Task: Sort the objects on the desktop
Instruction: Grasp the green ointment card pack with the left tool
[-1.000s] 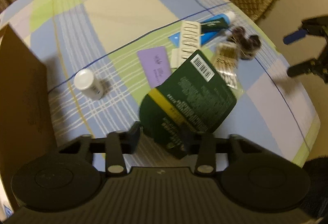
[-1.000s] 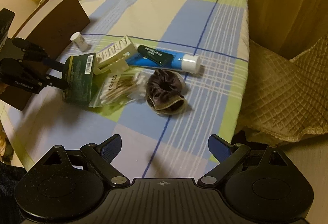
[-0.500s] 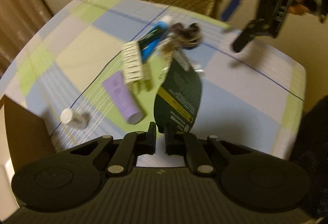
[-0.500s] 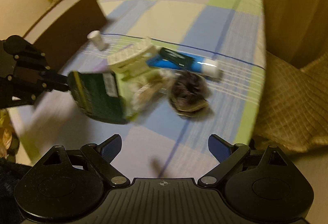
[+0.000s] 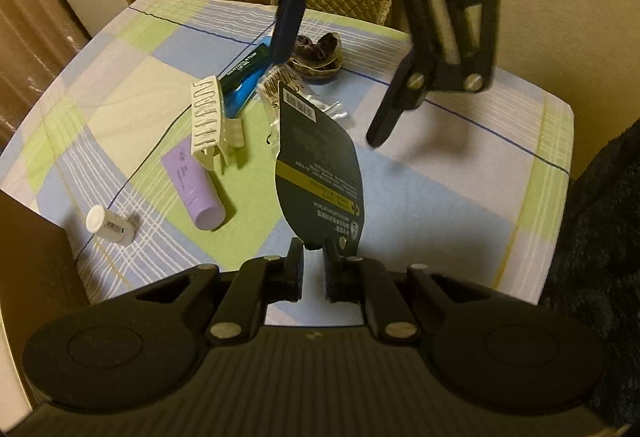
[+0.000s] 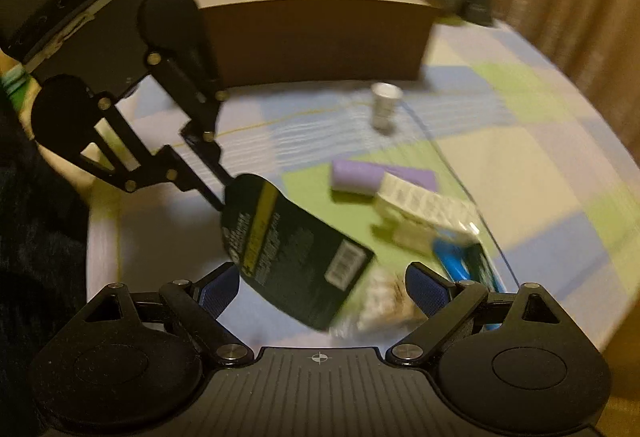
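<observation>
Now lifted further off the checked tablecloth point(image 5: 460, 197): dark green card package point(image 5: 320, 173), pinched at its lower edge by the left gripper point(image 5: 313, 257), tilted above the lilac tube point(image 5: 194, 187). Close opposite, right gripper point(image 6: 322, 287), its 2 blue-padded fingers point(image 6: 426, 287) spread wide, empty.

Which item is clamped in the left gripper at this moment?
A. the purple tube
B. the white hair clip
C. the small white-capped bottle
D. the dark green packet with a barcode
D: the left gripper has its jaws closed on the bottom edge of the dark green packet, lifted above the table, while the other three lie on the tablecloth.
</observation>
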`<state>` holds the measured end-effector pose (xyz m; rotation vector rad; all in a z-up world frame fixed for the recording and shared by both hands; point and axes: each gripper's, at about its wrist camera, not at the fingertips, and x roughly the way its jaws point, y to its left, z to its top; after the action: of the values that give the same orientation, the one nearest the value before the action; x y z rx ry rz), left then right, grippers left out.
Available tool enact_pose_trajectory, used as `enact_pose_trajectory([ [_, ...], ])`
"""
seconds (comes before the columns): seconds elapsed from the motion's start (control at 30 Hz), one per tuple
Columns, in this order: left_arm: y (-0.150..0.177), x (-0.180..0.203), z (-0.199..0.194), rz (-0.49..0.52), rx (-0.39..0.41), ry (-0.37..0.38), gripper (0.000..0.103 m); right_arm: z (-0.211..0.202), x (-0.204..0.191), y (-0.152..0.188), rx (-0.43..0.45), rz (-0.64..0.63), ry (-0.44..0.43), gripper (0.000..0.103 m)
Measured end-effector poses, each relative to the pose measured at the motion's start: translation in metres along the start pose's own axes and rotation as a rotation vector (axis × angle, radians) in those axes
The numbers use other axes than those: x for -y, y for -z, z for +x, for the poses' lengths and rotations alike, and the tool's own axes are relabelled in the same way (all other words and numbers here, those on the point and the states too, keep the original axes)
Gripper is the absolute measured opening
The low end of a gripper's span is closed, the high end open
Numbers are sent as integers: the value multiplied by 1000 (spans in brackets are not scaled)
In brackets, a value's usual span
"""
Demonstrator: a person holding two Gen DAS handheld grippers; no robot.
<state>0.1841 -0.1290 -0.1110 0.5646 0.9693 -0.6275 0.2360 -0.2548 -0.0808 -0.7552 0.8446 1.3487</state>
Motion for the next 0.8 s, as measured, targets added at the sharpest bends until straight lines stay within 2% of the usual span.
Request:
enact_pose_trajectory([
  [0.03, 0, 1, 0, -2, 1, -7, 9, 8, 3, -3, -30, -28, -13, 67],
  [0.1, 1, 3, 0, -10, 2, -17, 10, 18, 9, -5, -70, -70, -33, 63],
  [0.2, 5, 5, -2, -23, -3, -36, 12, 22, 13, -6, -104, -96, -78, 31],
  [0.23, 8, 5, -3, -34, -5, -40, 12, 19, 12, -6, -101, -94, -92, 27],
  [0.3, 13, 4, -7, -67, 0, -38, 12, 10, 6, -2, -79, -92, -106, 9],
  [0.43, 22, -3, -21, -129, 7, -34, 12, -2, -34, 14, -45, -198, 1, 2],
  [0.5, 27, -6, -32, -152, 8, -10, 12, -2, -63, 22, -46, -266, 53, 2],
  [0.57, 34, -7, -41, -150, -10, 6, 18, 2, -86, 31, -42, -304, 86, 2],
  [0.63, 39, -5, -48, -129, -26, 8, 24, 5, -100, 40, -15, -272, 64, 2],
  [0.67, 40, -3, -51, -122, -32, 7, 24, 8, -105, 43, -15, -243, 47, 4],
  [0.73, 39, -2, -53, -117, -31, 4, 24, 12, -110, 50, -14, -185, 58, 31],
  [0.77, 37, -2, -53, -116, -24, 2, 24, 13, -111, 52, -15, -153, 72, 65],
  [0.8, 35, -1, -53, -116, -15, 1, 25, 12, -110, 56, -2, -107, 81, 83],
])
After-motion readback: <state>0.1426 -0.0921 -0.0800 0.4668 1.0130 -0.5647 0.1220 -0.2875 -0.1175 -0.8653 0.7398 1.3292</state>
